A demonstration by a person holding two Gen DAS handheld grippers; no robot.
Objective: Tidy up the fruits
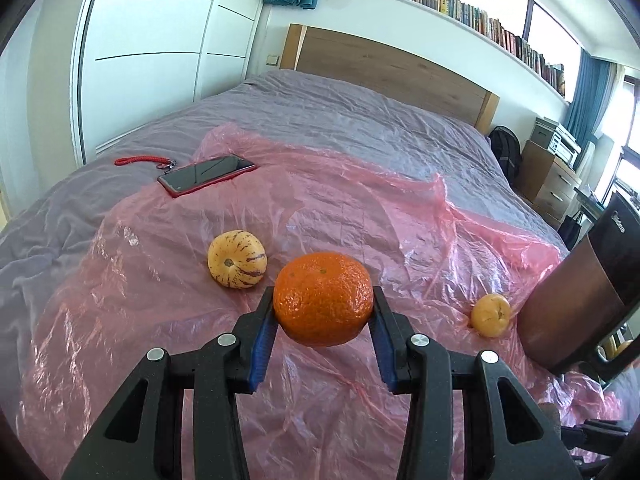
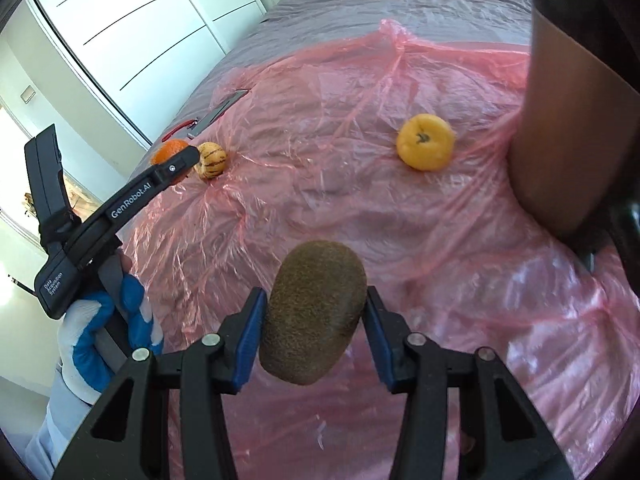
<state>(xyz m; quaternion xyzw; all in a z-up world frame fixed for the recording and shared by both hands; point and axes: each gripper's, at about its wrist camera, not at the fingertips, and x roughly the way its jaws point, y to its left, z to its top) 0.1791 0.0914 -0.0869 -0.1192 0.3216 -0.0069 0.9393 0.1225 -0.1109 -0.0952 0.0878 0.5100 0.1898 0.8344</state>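
Observation:
My left gripper (image 1: 323, 308) is shut on an orange mandarin (image 1: 323, 298), held above the pink plastic sheet (image 1: 360, 200) on the bed. A striped yellow fruit (image 1: 236, 259) lies just beyond it to the left, and a small yellow citrus (image 1: 491, 315) lies to the right. My right gripper (image 2: 313, 316) is shut on a brown kiwi (image 2: 314, 312), also off the sheet (image 2: 320, 100). In the right wrist view the left gripper (image 2: 176, 164) shows at the left, with the mandarin (image 2: 168, 151), the striped fruit (image 2: 211, 160) and the yellow citrus (image 2: 425, 142).
A phone (image 1: 206, 174) and a red lanyard (image 1: 142, 160) lie at the sheet's far left edge. A dark brown container (image 1: 576, 300) stands at the right edge of the sheet, close to the yellow citrus. A gloved hand (image 2: 108, 320) holds the left gripper's handle.

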